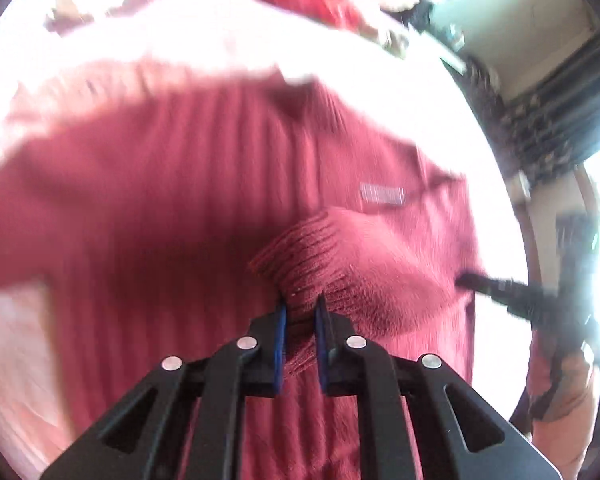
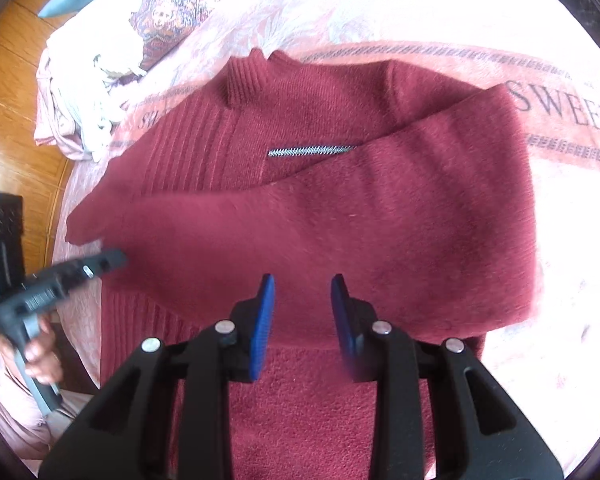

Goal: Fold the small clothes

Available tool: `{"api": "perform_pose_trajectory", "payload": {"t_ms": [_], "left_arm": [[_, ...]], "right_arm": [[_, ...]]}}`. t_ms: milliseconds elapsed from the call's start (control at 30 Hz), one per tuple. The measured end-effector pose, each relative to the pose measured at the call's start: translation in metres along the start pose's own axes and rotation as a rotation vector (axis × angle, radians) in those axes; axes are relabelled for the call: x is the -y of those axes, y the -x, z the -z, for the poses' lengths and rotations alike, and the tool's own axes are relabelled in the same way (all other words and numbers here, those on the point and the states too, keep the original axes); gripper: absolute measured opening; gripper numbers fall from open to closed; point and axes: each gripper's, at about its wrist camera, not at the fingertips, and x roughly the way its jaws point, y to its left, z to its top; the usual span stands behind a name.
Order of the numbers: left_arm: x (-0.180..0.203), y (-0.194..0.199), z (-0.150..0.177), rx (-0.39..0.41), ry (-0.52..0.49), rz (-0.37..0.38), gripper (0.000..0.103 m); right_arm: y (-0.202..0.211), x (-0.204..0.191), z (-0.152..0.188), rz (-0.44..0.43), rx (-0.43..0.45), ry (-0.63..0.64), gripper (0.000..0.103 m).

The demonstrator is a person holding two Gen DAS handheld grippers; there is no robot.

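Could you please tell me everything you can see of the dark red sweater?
The sweater is a dark red fuzzy knit with a ribbed stand-up collar, ribbed panels and a short silver zipper. It lies flat on the pink bedspread, one sleeve folded across its front. The left gripper pinches the ribbed cuff; the right gripper hovers open above.

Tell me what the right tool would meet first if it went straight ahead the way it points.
Probably the folded-over sleeve of the red sweater; the open right tool points at it, though its height above the knit is unclear.
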Motion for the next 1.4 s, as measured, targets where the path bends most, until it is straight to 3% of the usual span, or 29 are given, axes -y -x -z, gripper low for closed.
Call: {"api": "perform_pose_trajectory", "payload": {"t_ms": [133,200,233,300,367,433,600,667,733,933,1000,1033,1067,1133,1167,1233,1333,1400], "left_arm": [[-0.036,0.011,-0.024,0.079,0.014,-0.176,0.013],[-0.048,-0.009,-0.021,-0.016,0.01,-0.242,0.014],[-0.06,-0.024,-0.017,-0.084,0.042,-0.209,0.015],[-0.075,-0.044,-0.009,-0.137,0.093,-0.204,0.017],[-0.085,-0.05,-0.004,-0.115,0.095,-0.229,0.025],[-0.091,-0.045,-0.006,-0.097,0.116,-0.206,0.027],[-0.096,-0.026,-0.012,-0.051,0.144,-0.204,0.036],[-0.093,-0.015,-0.014,-0.014,0.127,-0.21,0.043],[-0.095,-0.016,-0.019,-0.005,0.109,-0.207,0.056],[-0.114,-0.036,-0.039,-0.062,0.155,-0.213,0.062],[-0.119,-0.049,-0.046,-0.063,0.177,-0.21,0.062],[-0.119,-0.051,-0.047,-0.053,0.169,-0.21,0.061],[-0.116,-0.053,-0.049,-0.044,0.149,-0.214,0.06],[-0.107,-0.055,-0.052,-0.022,0.096,-0.203,0.039],[-0.104,-0.055,-0.054,-0.021,0.088,-0.174,0.032],[-0.099,-0.055,-0.056,-0.024,0.078,-0.136,0.026],[-0.099,-0.066,-0.058,-0.031,0.055,-0.2,0.025],[-0.101,-0.073,-0.056,-0.03,0.06,-0.199,0.025]], "right_arm": [[-0.001,0.014,-0.003,0.025,0.011,-0.049,0.03],[-0.012,0.023,-0.003,0.059,-0.03,-0.075,0.03],[-0.021,0.028,-0.003,0.082,-0.061,-0.088,0.031],[-0.039,0.035,0.0,0.108,-0.103,-0.109,0.031],[-0.047,0.041,0.001,0.109,-0.108,-0.107,0.028],[-0.04,0.042,-0.001,0.087,-0.099,-0.106,0.028],[-0.006,0.051,-0.015,0.024,-0.002,-0.146,0.041],[0.001,0.057,-0.023,0.083,0.037,-0.161,0.06],[-0.001,0.066,-0.03,0.132,0.061,-0.189,0.069],[-0.039,0.089,-0.037,0.15,-0.019,-0.232,0.069],[-0.044,0.089,-0.037,0.148,-0.01,-0.23,0.07],[-0.042,0.086,-0.039,0.153,0.006,-0.21,0.065],[-0.039,0.083,-0.042,0.15,0.015,-0.189,0.046],[-0.034,0.08,-0.043,0.104,0.023,-0.184,0.02],[-0.03,0.078,-0.044,0.109,0.028,-0.169,0.013],[-0.022,0.077,-0.041,0.104,0.038,-0.141,0.012],[-0.03,0.091,-0.037,0.112,0.001,-0.184,0.012],[-0.042,0.094,-0.033,0.126,0.002,-0.177,0.015]]}}
